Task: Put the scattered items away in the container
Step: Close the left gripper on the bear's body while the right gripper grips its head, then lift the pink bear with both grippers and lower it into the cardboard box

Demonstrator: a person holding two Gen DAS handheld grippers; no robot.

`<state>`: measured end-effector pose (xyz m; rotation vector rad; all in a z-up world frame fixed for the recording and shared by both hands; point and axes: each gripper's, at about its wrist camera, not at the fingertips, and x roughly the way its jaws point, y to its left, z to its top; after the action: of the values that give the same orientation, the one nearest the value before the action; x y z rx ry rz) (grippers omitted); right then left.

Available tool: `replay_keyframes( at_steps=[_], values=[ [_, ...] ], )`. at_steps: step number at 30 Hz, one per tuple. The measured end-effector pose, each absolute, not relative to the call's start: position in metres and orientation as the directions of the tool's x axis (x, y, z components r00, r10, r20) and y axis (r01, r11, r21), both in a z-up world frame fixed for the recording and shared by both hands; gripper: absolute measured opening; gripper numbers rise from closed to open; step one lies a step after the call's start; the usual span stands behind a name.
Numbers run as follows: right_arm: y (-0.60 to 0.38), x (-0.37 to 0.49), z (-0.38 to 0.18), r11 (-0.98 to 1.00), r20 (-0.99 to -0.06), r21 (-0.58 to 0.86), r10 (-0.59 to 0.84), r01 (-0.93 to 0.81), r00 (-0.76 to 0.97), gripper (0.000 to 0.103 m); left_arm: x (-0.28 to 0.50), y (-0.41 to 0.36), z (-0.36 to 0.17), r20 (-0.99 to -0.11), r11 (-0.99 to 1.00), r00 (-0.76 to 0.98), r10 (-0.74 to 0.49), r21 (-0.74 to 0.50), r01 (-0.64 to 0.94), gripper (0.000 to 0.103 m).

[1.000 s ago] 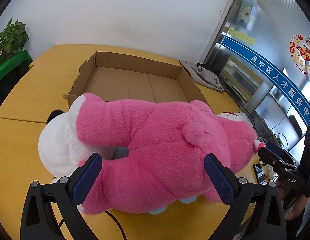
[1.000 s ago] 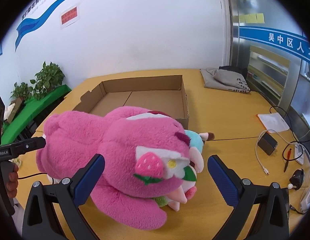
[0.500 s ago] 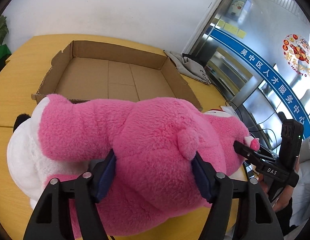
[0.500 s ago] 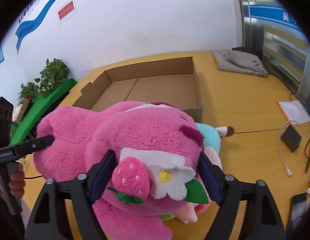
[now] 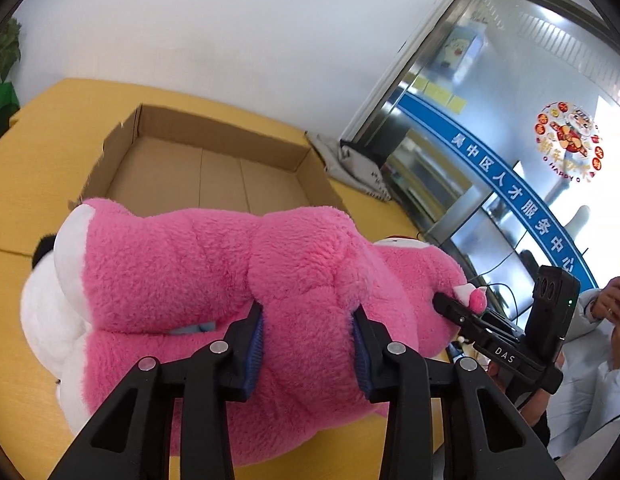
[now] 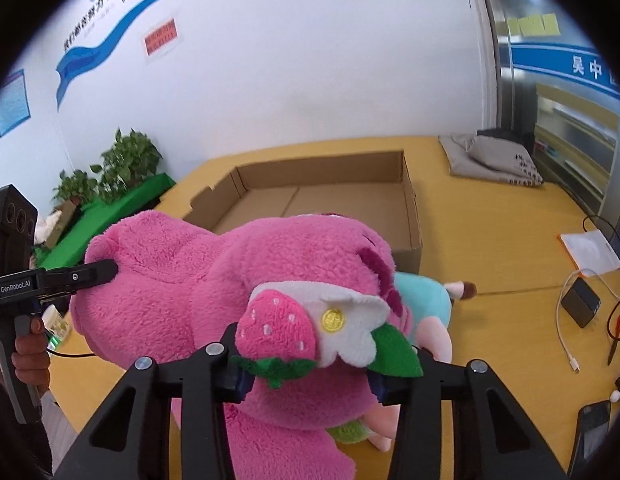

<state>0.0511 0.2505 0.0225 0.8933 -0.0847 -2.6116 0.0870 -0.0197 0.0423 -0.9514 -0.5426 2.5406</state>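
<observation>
A big pink plush bear point(image 5: 213, 264) lies on the yellow table point(image 5: 37, 152), just in front of the shallow cardboard box point(image 5: 213, 168). My left gripper point(image 5: 307, 344) has its jaws closing on the bear's body, and the blue pads dent the fur. My right gripper point(image 6: 310, 376) is closing on the bear's head point(image 6: 301, 264), just under the strawberry and flower patch point(image 6: 310, 328). Each gripper shows in the other's view, pressed into the plush. The box point(image 6: 326, 200) holds nothing.
A white plush point(image 5: 41, 312) and a teal plush point(image 6: 422, 300) lie under the bear. A grey bag point(image 6: 494, 160) sits at the far right of the table. A black power bank point(image 6: 581, 302), cables and a notebook point(image 6: 590, 250) lie on the right. A seated person point(image 5: 602, 340) is nearby.
Both grippers went from wide open around the bear to squeezing it, the left on the body and the right on the head. Both have pushed in closer to the plush.
</observation>
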Motion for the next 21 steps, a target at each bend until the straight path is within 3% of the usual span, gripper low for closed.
replay_keyframes(
  at_steps=[13,21],
  values=[
    [0.213,-0.021,0.088,-0.932,-0.470,0.124,-0.356,0.339,-0.808,0.042,0.015,-0.035,0.112,-0.459,-0.886,-0.789,0.408,-0.407,-0.222,0.039],
    [0.189,-0.102,0.096,-0.948,-0.486,0.110,-0.313,0.298,-0.816,0.042,-0.073,-0.051,0.110,-0.476,-0.901,-0.790,0.386,-0.379,-0.211,0.039]
  ],
)
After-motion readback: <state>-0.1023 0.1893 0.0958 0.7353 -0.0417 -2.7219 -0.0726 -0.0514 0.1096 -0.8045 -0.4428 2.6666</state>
